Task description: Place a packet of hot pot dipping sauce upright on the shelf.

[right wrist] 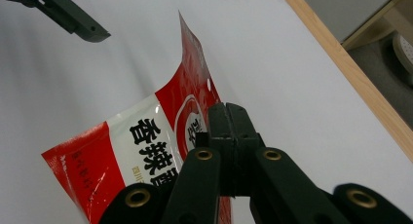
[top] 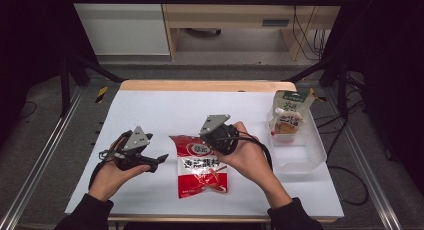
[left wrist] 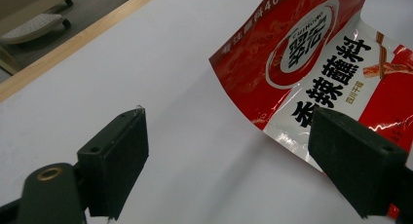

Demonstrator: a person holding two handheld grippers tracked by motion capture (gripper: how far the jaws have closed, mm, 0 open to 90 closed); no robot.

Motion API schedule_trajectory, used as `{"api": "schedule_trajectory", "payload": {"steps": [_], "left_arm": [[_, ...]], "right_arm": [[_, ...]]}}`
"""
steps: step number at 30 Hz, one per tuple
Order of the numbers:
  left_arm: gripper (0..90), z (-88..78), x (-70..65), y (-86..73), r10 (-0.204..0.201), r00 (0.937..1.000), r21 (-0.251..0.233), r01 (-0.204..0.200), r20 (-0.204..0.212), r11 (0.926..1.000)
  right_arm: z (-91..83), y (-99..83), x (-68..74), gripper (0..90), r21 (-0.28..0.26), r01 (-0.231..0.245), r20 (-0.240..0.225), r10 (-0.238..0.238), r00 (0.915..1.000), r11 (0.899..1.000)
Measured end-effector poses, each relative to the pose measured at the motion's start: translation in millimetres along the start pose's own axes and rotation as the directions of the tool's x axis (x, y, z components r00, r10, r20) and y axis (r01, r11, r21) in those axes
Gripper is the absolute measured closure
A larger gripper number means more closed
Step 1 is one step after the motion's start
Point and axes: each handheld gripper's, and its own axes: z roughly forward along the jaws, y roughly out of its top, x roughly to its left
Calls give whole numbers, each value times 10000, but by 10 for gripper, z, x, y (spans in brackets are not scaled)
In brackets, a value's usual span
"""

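1. Two tongs are at work: the right tongs are clamped tight on an edge of the red and white sauce packet, near its top, while the left tongs stand wide with nothing between them, just left of the packet.
2. In the right gripper view the packet rises off the tabletop at its pinched end, and its far corner stands up. Its lower end seems to rest on the white tabletop, though I cannot be sure.
3. To the right stands a clear plastic bin holding two other pouches against its far wall.
4. Judging from this, the packet is bound for the bin. To do it well:
   - keep the right grip firm, since the glossy film could slip;
   - lift until the dangling end clears the bin's near rim;
   - keep the free left tongs away from the packet;
   - release low inside, beside the pouches.
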Motion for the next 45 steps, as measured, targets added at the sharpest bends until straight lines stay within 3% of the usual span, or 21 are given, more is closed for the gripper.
{"api": "schedule_trajectory", "payload": {"steps": [15,28,33,36,39,45], "left_arm": [[154,-75,49,173,558,9984,-86,-557,8,9984],[189,-38,30,270,921,9949,-205,-913,407,9956],[365,32,1,308,1129,9902,-149,-1120,825,9936],[501,69,0,320,1096,9850,-161,-1085,1334,9940],[606,105,-5,334,1116,9824,-20,-1125,1501,9936],[859,128,-56,399,1181,9672,227,-1263,2248,9917]], "right_arm": [[-115,79,53,900,-586,234,-161,-244,9996,9980],[-225,183,103,900,-1050,468,-267,-498,9984,9934],[-280,228,129,900,-1134,600,-295,-637,9975,9917],[-302,225,125,900,-1130,605,-341,-647,9973,9917],[-315,210,104,900,-1129,566,-401,-615,9973,9920],[-381,174,78,900,-948,481,-453,-526,9976,9943]]}}
